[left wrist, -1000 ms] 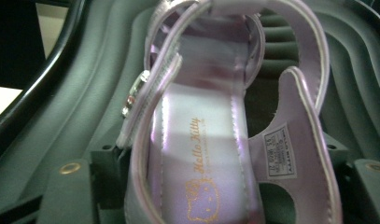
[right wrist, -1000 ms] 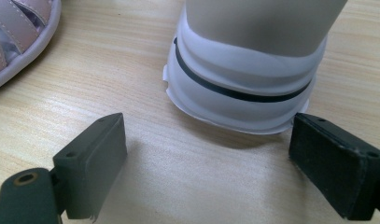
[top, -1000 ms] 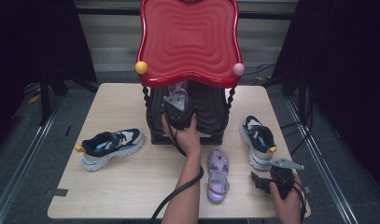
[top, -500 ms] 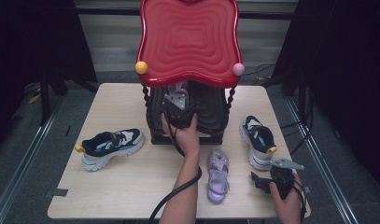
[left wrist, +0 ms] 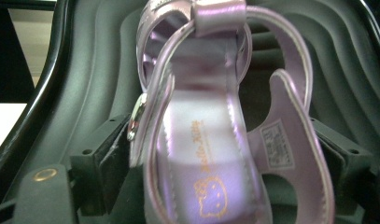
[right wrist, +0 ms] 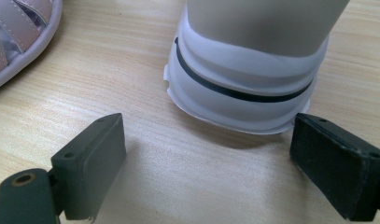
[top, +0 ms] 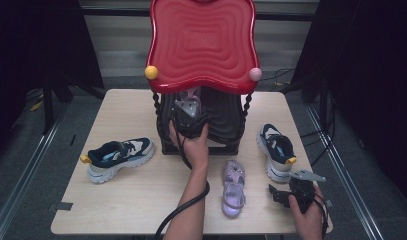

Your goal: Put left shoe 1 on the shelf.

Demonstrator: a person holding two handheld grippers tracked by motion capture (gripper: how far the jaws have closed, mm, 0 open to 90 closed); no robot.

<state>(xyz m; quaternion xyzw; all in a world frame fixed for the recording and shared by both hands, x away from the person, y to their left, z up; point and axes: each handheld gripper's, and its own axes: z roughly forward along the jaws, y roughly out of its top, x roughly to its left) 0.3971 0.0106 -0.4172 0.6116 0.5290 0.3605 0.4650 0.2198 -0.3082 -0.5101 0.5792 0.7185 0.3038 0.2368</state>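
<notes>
Now left tongs [top: 190, 116] sit under the red-roofed rack [top: 203, 45], jaws just opened wide, pads flanking the purple sandal [left wrist: 215, 116] but off its sides. Sandal leans on the rack's black ribbed shelf [left wrist: 337, 60], looks set down there for storage. Right tongs [right wrist: 215, 158] rest open, holding nothing, on the desk [top: 141, 195] right of the rack, aimed at a sneaker heel [right wrist: 248, 88], likely next. Matching sandal [top: 234, 186] lies in front of the rack.
</notes>
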